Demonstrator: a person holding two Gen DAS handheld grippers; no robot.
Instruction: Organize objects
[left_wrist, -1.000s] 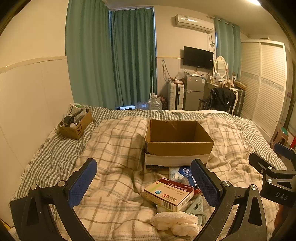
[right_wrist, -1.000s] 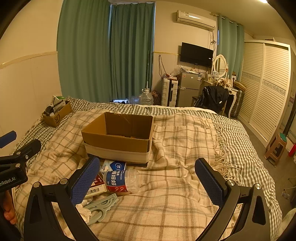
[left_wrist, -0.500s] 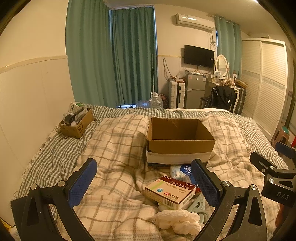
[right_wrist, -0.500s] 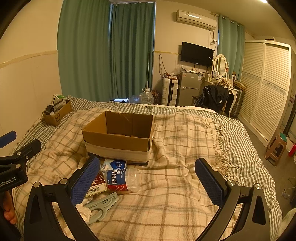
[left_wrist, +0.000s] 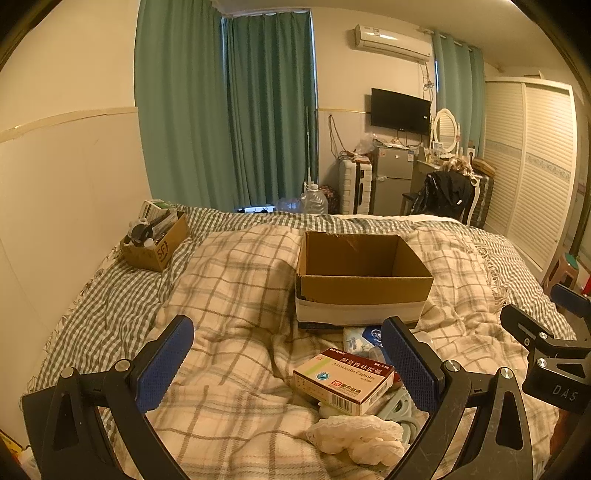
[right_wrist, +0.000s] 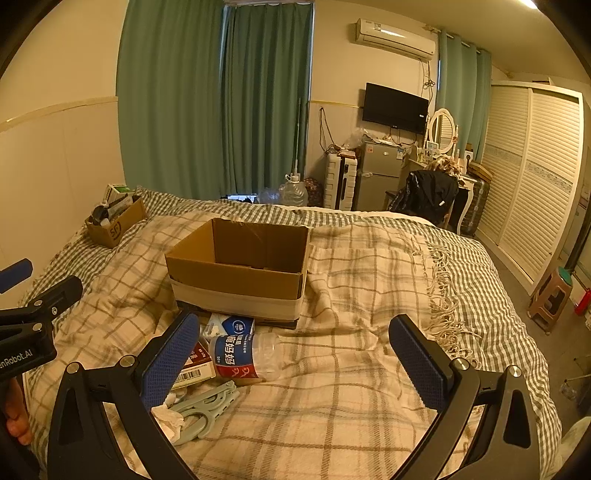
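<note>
An open cardboard box (left_wrist: 364, 275) (right_wrist: 240, 269) stands on the plaid blanket. In front of it lies a small heap: a medicine carton (left_wrist: 343, 380) (right_wrist: 194, 369), a clear plastic bottle with a blue and red label (right_wrist: 243, 356), a white and blue packet (left_wrist: 360, 336) (right_wrist: 232, 325), pale green hangers (right_wrist: 207, 404) (left_wrist: 400, 406) and a white crumpled cloth (left_wrist: 356, 434) (right_wrist: 168, 417). My left gripper (left_wrist: 288, 363) is open and empty, above the blanket left of the heap. My right gripper (right_wrist: 295, 356) is open and empty, right of the bottle.
A small cardboard box of odds and ends (left_wrist: 157, 240) (right_wrist: 114, 221) sits at the bed's far left by the wall. Beyond the bed are a fridge (left_wrist: 393, 179), a chair with a black jacket (right_wrist: 428, 195), a wardrobe and a stool (right_wrist: 550, 299).
Both views have shifted slightly; the box and heap sit a little lower in the left view. Both grippers stay open and nothing has been picked up.
</note>
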